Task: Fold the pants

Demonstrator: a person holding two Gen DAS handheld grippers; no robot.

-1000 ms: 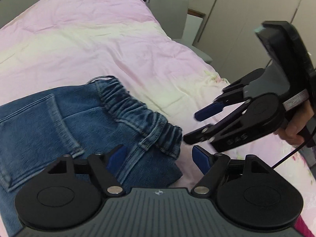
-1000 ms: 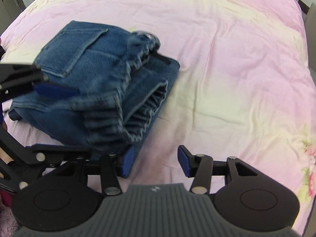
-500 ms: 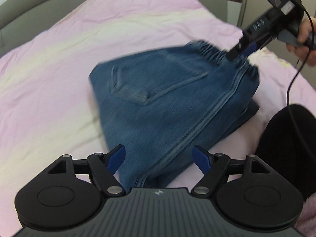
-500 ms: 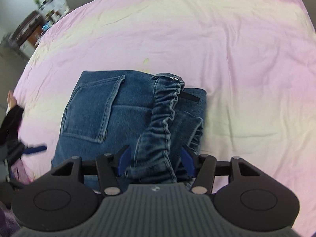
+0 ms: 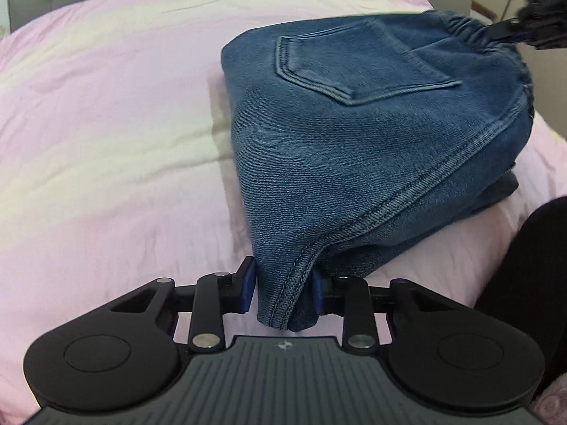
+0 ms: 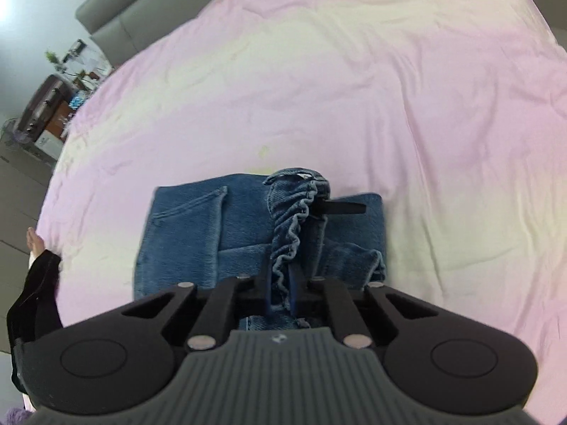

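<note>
The jaws of the left gripper have just been closing and now pinch a seamed corner of the jeans, the denim bunched between both blue pads. The jaws of the right gripper have also just been closing, almost fully together, and they clamp the gathered waistband at the opposite end.

The jeans lie as a thick folded stack on the bed, back pocket up, toward the near right side of the pink cover. In the left view the right gripper appears at the far top corner, biting the waistband. A dark sleeve shows at the left edge of the right view.

The step in hand looks like lifting or shifting the folded stack by two opposite ends, perhaps for a last fold or to square it. To do it well, both hands should rise together and keep the cloth lightly taut between them, so the lower layers do not slide out. The left pinch holds only an outer corner, so the layers beneath may sag or fan open; a slow, level carry and a flat set-down would keep the fold neat.
</note>
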